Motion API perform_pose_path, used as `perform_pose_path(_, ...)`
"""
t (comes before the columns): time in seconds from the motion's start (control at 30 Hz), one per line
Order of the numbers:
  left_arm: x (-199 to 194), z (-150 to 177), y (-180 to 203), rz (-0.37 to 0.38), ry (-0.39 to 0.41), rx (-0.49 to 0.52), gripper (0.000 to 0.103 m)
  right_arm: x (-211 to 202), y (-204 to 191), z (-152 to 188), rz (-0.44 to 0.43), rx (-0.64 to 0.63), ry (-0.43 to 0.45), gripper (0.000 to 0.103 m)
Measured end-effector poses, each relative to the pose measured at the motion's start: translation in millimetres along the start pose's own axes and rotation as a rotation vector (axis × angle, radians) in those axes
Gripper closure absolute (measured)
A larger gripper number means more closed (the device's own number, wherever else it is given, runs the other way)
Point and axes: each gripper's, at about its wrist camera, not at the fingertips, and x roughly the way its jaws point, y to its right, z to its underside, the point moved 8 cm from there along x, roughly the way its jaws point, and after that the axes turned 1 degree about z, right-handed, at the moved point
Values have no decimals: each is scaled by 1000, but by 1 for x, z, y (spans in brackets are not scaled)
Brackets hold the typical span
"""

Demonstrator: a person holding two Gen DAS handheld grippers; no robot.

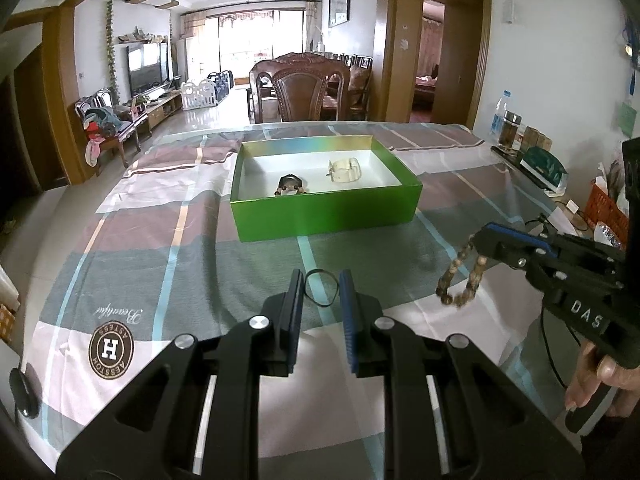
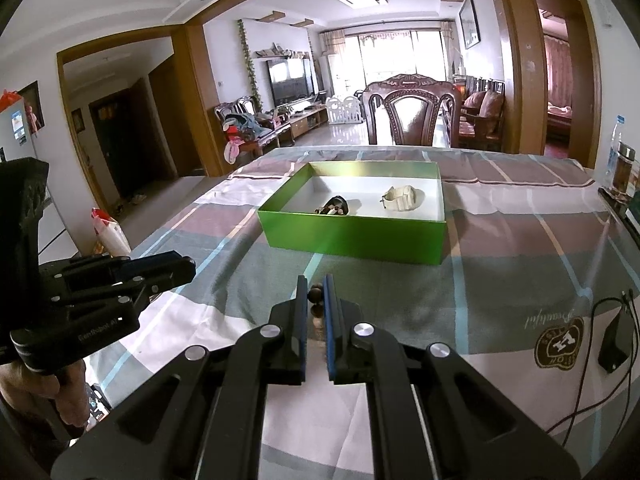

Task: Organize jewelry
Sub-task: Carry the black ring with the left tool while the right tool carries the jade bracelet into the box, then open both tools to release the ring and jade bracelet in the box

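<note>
- Green cardboard box (image 1: 326, 210) sits open near the middle of the checked tablecloth (image 1: 160, 248), its white floor facing up, likely so pieces can be dropped straight in from above.
- Two pieces already lie inside it, apart from each other: a dark beaded piece (image 1: 291, 187) by the near wall and a cream watch (image 1: 344, 170) further back.
- Right gripper (image 1: 478, 238) is clamped on a wooden bead bracelet (image 1: 460, 280); the loop hangs free below the tips, clear of the cloth, which probably keeps it from snagging on the way to the box.
- From the right wrist view, beads show pinched between the nearly closed pads.
- Left gripper (image 1: 320, 288) is slightly parted and holds nothing; a thin black ring (image 1: 320, 289) lies on the cloth between its tips, seemingly lined up for the next grasp.
</note>
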Motion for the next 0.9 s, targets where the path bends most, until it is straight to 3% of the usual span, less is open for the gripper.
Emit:
perform_pose_path(0.2,16,-23,-7,8,-6,-4,85,11,13,-26,8,-1,11,95)
perform_pose_path(0.5,59,-99,-25,-4,2,-8,85,46,38,-98,16,18,40,95)
perform_pose_path(0.73,125,-152,-48,-29,-25,-33,85,101,62,-134,37,39,9,95)
perform_pose_path(0.9,178,-164,-63,-54,-73,-37,85,149,88,-135,52,92,-38,95)
